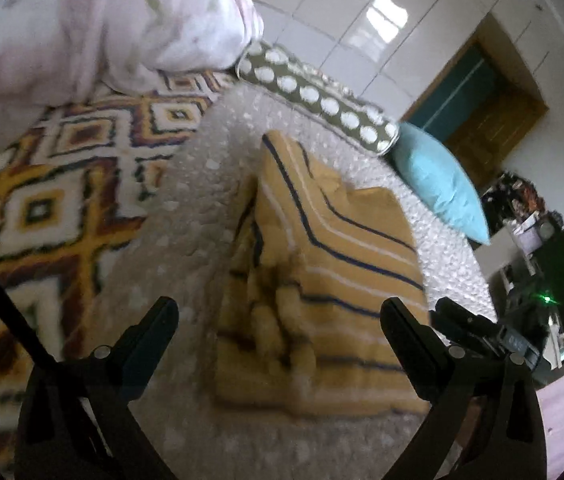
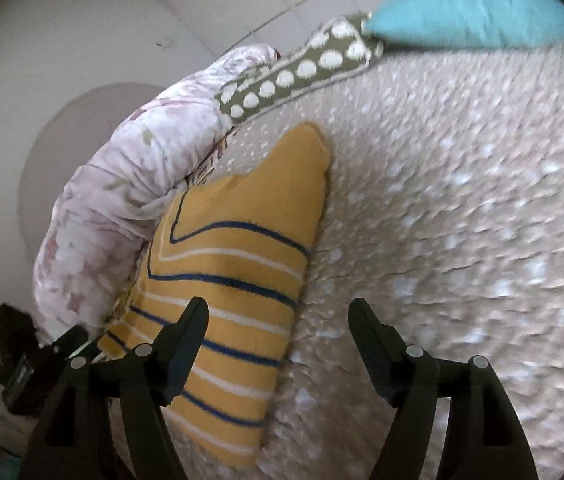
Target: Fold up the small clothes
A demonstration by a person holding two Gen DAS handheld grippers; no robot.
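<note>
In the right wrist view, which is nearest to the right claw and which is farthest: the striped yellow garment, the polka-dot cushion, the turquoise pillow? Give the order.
From the right claw, which stands open:
1. Striped yellow garment: nearest, lying by the claw's left finger on the textured blanket.
2. Polka-dot cushion: farther, upper middle, at the blanket's far edge.
3. Turquoise pillow: farthest, top right, beyond the cushion's end.

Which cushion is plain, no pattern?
The turquoise pillow, solid colour, at the far edge of the bed. The long olive bolster beside it has white dots.
</note>
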